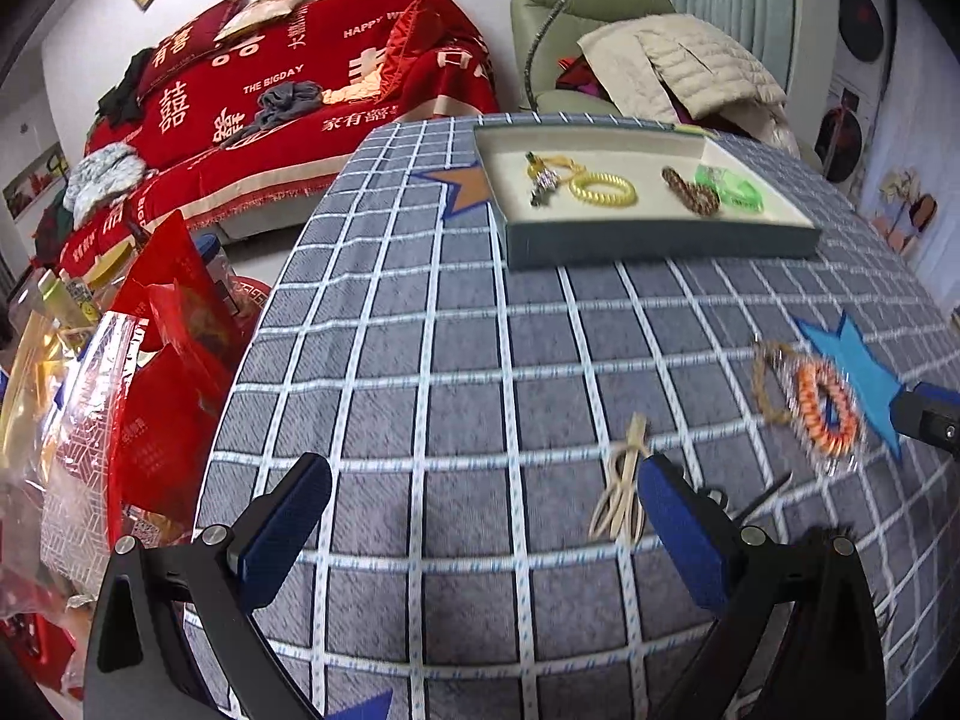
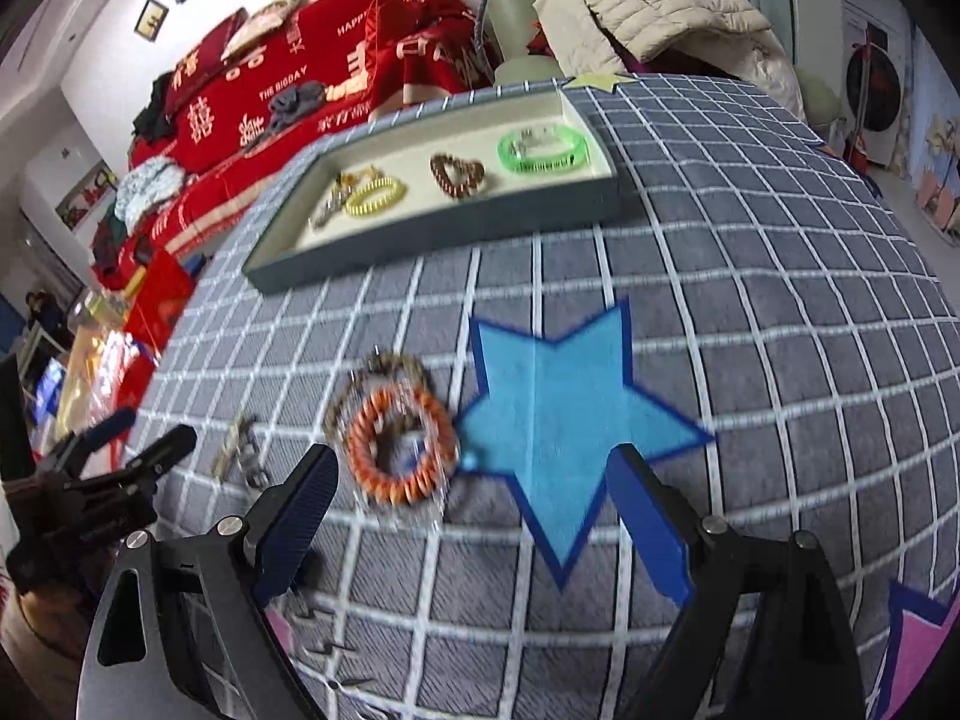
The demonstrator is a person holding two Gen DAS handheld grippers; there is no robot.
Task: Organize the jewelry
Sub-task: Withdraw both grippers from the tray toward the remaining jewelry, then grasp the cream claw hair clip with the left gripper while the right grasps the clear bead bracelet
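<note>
A shallow grey tray (image 1: 660, 240) (image 2: 420, 234) with a cream floor stands at the far side of the table. It holds a yellow coil bracelet (image 1: 603, 189) (image 2: 375, 195), a silver-and-yellow charm (image 1: 543, 180), a brown bead bracelet (image 1: 690, 191) (image 2: 457, 175) and a green bangle (image 1: 735, 189) (image 2: 543, 149). On the cloth lie an orange bead bracelet (image 1: 825, 408) (image 2: 399, 450), a brownish bracelet (image 1: 765, 384) (image 2: 384, 369) touching it, and a beige hair clip (image 1: 621, 489) (image 2: 231, 450). My left gripper (image 1: 483, 516) is open and empty, the clip beside its right finger. My right gripper (image 2: 474, 504) is open and empty, just short of the orange bracelet.
The table wears a grey checked cloth (image 1: 456, 360) with a blue star patch (image 2: 564, 420) and an orange star patch (image 1: 465, 186). Red and clear bags (image 1: 144, 372) crowd the left edge. A red-covered sofa (image 1: 288, 90) and a green armchair (image 1: 588, 6) stand behind.
</note>
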